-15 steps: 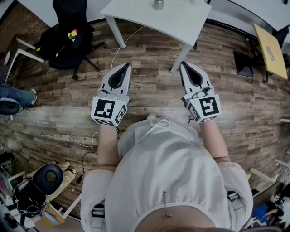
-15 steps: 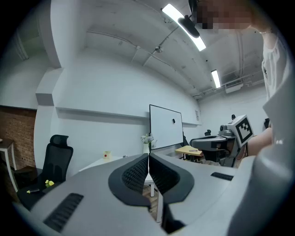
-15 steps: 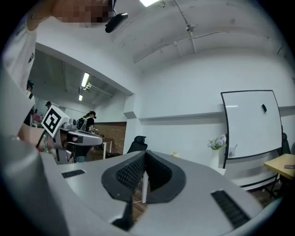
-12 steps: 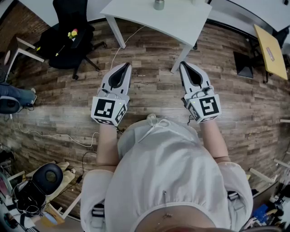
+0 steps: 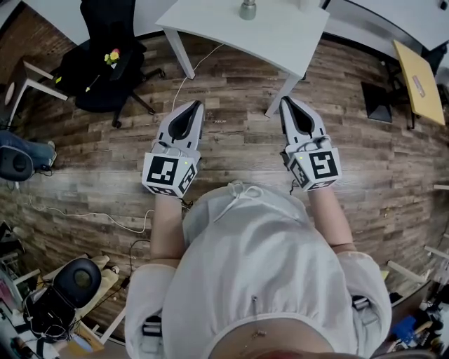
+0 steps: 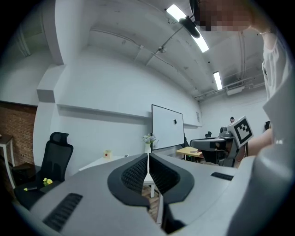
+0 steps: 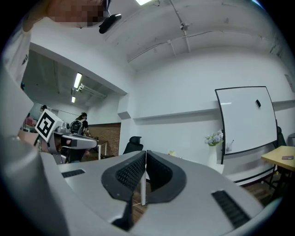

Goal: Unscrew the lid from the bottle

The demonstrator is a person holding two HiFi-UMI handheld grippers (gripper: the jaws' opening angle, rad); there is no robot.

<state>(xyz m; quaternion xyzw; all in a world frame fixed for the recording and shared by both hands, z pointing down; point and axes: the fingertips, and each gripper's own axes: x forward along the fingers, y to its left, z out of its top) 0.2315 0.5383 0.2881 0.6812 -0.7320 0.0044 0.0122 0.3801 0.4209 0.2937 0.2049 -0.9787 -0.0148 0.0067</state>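
A small grey metal bottle (image 5: 246, 8) stands on the white table (image 5: 280, 35) at the top edge of the head view, well beyond both grippers. My left gripper (image 5: 195, 104) and right gripper (image 5: 286, 100) are held level side by side over the wooden floor, short of the table. Both are shut with nothing between the jaws. In the left gripper view the left gripper (image 6: 148, 156) has its jaws pressed together. The right gripper (image 7: 145, 152) looks the same in the right gripper view. I cannot make out the bottle in either gripper view.
A black office chair (image 5: 105, 59) stands to the left of the table and a yellow tabletop (image 5: 419, 70) at the far right. Cables (image 5: 91, 210) trail over the floor on the left. Gear is piled at the lower left (image 5: 66, 284). A whiteboard (image 7: 246, 117) leans on the far wall.
The table and bottle sit slightly lower in the head view than before, and the grippers have shifted a little with them. Both stay shut and empty.
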